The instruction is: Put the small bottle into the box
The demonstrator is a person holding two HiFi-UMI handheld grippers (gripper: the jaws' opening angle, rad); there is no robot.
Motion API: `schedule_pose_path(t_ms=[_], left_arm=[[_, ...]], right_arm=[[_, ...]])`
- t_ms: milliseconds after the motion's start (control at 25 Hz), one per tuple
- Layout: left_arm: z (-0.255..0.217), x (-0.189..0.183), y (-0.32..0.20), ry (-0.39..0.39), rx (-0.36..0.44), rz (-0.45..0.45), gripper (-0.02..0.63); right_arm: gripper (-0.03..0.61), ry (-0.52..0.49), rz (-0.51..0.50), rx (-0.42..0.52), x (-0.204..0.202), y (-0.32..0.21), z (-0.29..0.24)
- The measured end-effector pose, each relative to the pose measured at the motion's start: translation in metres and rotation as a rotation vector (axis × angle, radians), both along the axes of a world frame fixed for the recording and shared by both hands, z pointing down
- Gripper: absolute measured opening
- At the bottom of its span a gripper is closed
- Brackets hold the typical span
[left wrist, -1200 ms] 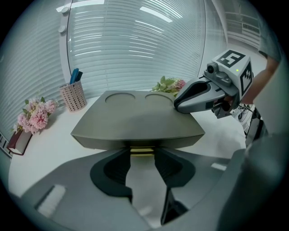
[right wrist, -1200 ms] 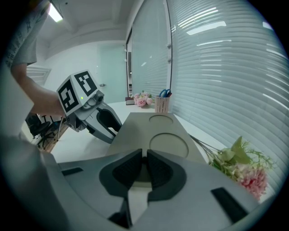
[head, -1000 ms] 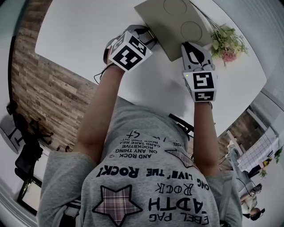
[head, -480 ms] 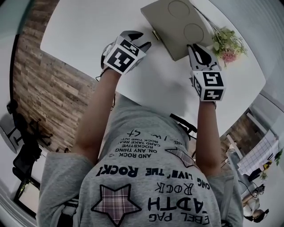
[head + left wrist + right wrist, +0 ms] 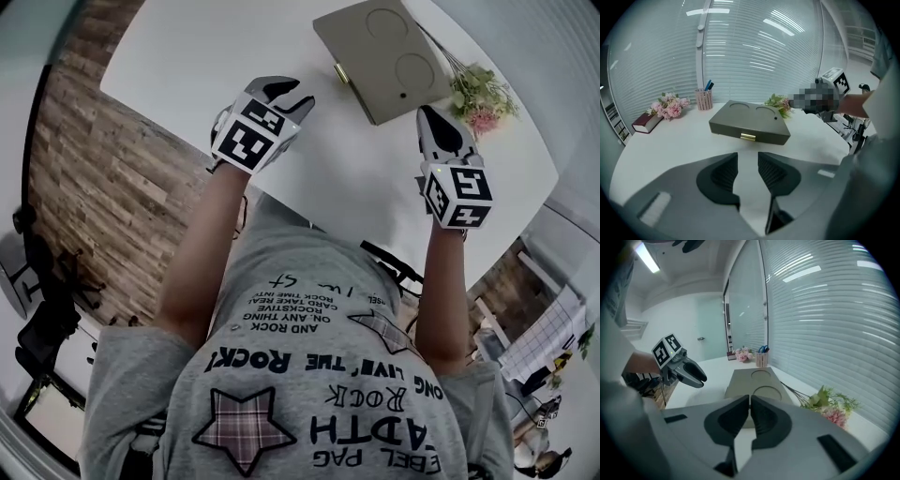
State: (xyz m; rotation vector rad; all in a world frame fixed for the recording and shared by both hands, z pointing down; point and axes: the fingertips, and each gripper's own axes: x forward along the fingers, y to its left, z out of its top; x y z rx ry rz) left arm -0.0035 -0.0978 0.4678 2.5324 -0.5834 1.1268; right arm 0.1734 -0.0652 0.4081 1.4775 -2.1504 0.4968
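- Item, task's thing: small bottle; in no view; its place could not be told.
- Item: flat olive-grey rectangular box (image 5: 384, 56) with two round recesses in its lid and a small brass latch (image 5: 748, 136); lid down; it lay on the white round table (image 5: 187, 66), at 1 o'clock in the head view, at 1 o'clock from the left gripper and 11 o'clock from the right, apart from both.
- Item: left gripper (image 5: 747, 168); jaws partly apart, having just been closing; nothing between them but bare tabletop.
- Item: right gripper (image 5: 750, 413); jaws drawn together to a thin slit; nothing held.
- Item: spray of pink flowers with green stems (image 5: 478, 94), just beside the box at its 3 o'clock edge in the head view.
- Item: pink mesh pen cup (image 5: 704, 99), a second pink posy (image 5: 670, 105) and a dark red book (image 5: 647, 123), at 10 o'clock beyond the box in the left gripper view.
- Hazards, judged: the box looked latched, so a bottle could not go in until it was opened; pushing at the latch with one gripper might slide the box on the smooth top; a rising lid might snag the stems.
- Writing: grey T-shirt print, upside down in the head view, included "AND ROCK" and "THE ROCK!"; remainder unsure; no brand legible on the box.
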Motion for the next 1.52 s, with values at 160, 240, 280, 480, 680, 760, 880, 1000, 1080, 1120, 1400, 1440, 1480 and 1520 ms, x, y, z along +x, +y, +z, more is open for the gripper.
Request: schedule_pose_path(t_ms=[160, 240, 280, 480, 680, 760, 880, 1000, 1080, 1120, 1400, 1440, 1480, 1520], left_arm=[[-0.015, -0.005, 0.017, 0.047, 0.001, -0.005, 0.102], [-0.024, -0.011, 0.022, 0.061, 0.03, -0.018, 0.048], [-0.029, -0.015, 0.023, 0.067, 0.051, -0.027, 0.029], [-0.051, -0.026, 0.037, 0.1, 0.105, -0.062, 0.011], [-0.08, -0.028, 0.058, 0.143, 0.177, -0.086, 0.011], [-0.094, -0.025, 0.067, 0.187, 0.19, -0.07, 0.011], [-0.12, -0.022, 0.077, 0.246, 0.225, -0.069, 0.011], [-0.145, -0.02, 0.082, 0.27, 0.294, -0.104, 0.009], [-0.161, -0.019, 0.086, 0.283, 0.347, -0.131, 0.009], [-0.17, -0.019, 0.087, 0.292, 0.372, -0.145, 0.011], [-0.227, -0.034, 0.1, 0.41, 0.557, -0.251, 0.009], [-0.232, -0.037, 0.102, 0.422, 0.577, -0.268, 0.009], [-0.236, -0.04, 0.104, 0.43, 0.591, -0.287, 0.009], [-0.24, -0.043, 0.106, 0.436, 0.601, -0.309, 0.009]], right_arm=[[0.017, -0.012, -0.001, 0.042, -0.005, 0.014, -0.019], [0.015, -0.002, -0.006, 0.056, -0.008, 0.021, -0.026], [0.014, 0.0, -0.01, 0.065, -0.009, 0.023, -0.03], [0.014, -0.008, -0.041, 0.109, -0.016, 0.037, -0.05], [0.014, -0.044, -0.051, 0.173, -0.016, 0.054, -0.081], [0.014, -0.073, -0.052, 0.204, -0.017, 0.057, -0.095], [0.014, -0.089, -0.062, 0.248, -0.019, 0.065, -0.117], [0.014, -0.099, -0.072, 0.297, -0.018, 0.076, -0.138], [0.014, -0.113, -0.074, 0.331, -0.015, 0.083, -0.15], [0.014, -0.119, -0.076, 0.348, -0.013, 0.086, -0.157], [0.014, -0.126, -0.128, 0.425, -0.022, 0.108, -0.2], [0.014, -0.124, -0.136, 0.44, -0.024, 0.111, -0.205], [0.014, -0.124, -0.143, 0.453, -0.025, 0.113, -0.21], [0.014, -0.122, -0.149, 0.466, -0.025, 0.116, -0.214]])
